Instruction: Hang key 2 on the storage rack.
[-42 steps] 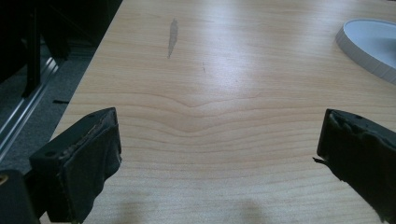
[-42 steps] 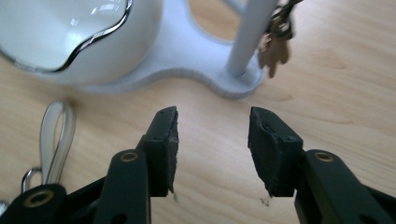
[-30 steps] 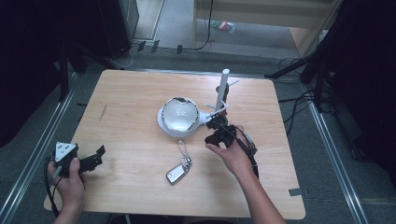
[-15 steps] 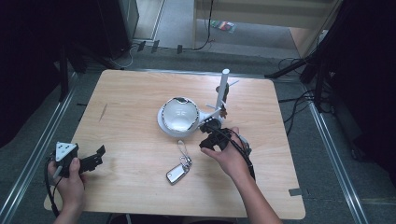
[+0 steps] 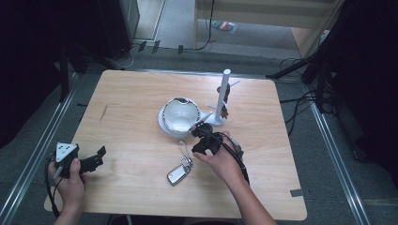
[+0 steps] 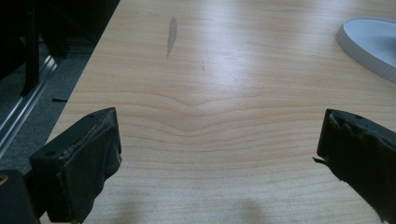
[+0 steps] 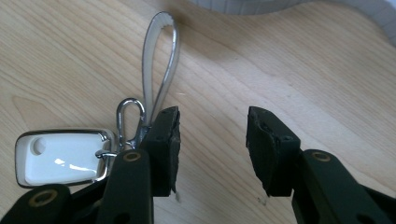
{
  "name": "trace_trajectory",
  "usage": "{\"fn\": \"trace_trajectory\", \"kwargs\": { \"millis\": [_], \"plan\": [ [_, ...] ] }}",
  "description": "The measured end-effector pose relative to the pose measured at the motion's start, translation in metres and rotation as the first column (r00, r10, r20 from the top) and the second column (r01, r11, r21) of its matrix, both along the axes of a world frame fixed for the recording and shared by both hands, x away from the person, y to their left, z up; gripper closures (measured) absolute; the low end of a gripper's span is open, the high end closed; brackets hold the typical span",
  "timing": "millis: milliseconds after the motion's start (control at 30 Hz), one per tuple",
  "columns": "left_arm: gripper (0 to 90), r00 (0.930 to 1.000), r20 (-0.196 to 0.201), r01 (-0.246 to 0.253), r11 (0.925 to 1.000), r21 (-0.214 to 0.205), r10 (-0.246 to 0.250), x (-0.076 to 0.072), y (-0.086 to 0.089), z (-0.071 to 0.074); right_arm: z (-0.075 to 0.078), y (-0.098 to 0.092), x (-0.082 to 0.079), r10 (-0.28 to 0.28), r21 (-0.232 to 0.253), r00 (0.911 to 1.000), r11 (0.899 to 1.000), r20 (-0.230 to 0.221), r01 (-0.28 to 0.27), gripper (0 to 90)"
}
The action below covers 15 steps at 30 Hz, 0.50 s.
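A white key fob (image 5: 177, 174) with a metal clip and a pale strap loop (image 5: 182, 149) lies flat on the wooden table (image 5: 122, 108). My right gripper (image 5: 201, 139) hovers low just right of the strap. In the right gripper view the fob (image 7: 60, 158) and strap loop (image 7: 159, 60) lie just left of the left jaw. The right gripper (image 7: 212, 140) is open; its jaws have just been closing, with bare wood between them. My left gripper (image 5: 97, 157) rests at the table's near left, and in its own view it (image 6: 219, 149) is open wide over bare wood.
A round white dish with a shiny dome (image 5: 179, 117) sits mid-table, its rim (image 6: 369, 44) at the upper right of the left gripper view. A white upright post on a base (image 5: 224, 93) stands right of it. Dark floor, cables and metal rails surround the table.
My right hand has moved left and slightly nearer, from beside the dish toward the key fob's strap, and sunk a little. The left hand has stayed put.
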<state>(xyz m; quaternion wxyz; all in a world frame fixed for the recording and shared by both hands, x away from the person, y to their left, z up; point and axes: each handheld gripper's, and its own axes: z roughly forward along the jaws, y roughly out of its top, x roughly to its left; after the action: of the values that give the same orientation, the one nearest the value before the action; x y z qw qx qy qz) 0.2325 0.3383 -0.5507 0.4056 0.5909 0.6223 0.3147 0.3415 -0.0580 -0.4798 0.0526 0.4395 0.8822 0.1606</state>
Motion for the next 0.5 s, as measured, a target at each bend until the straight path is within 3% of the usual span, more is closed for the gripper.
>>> {"fn": "trace_trajectory", "kwargs": {
  "millis": [500],
  "plan": [
    [0.0, 1.0000, -0.001, 0.000, 1.0000, -0.002, 0.000, 0.000, 0.000, 0.000, -0.010, 0.021, -0.006, 0.062, -0.013, 0.9962, 0.998, -0.061, -0.063, 59.7]
  ]
}}
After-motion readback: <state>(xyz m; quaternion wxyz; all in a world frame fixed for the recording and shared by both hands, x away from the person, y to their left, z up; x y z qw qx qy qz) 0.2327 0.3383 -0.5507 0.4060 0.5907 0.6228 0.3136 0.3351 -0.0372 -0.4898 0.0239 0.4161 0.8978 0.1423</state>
